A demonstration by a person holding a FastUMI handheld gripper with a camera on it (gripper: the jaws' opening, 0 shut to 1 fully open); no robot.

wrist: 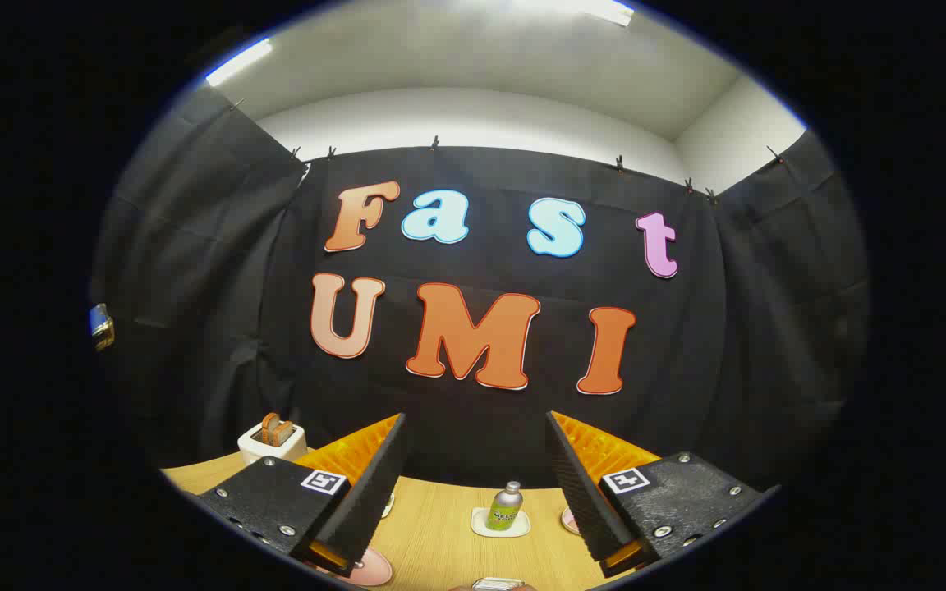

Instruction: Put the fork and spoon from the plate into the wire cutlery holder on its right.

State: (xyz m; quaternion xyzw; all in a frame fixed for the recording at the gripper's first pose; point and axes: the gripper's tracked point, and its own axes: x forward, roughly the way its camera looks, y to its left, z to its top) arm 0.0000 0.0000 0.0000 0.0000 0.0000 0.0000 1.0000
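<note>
My gripper (473, 447) is held high above the wooden table (440, 533), looking toward the booth's back wall. Its two fingers stand wide apart with nothing between them. Below the gap, at the near edge of the table, a sliver of something metallic (498, 584) peeks in; I cannot tell what it is.
A small green bottle (505, 506) stands on a white coaster (500, 523) on the table beyond the fingers. A white toaster with bread slices (273, 441) sits at the back left. Pink discs lie by the left finger (370, 568) and the right finger (570, 519).
</note>
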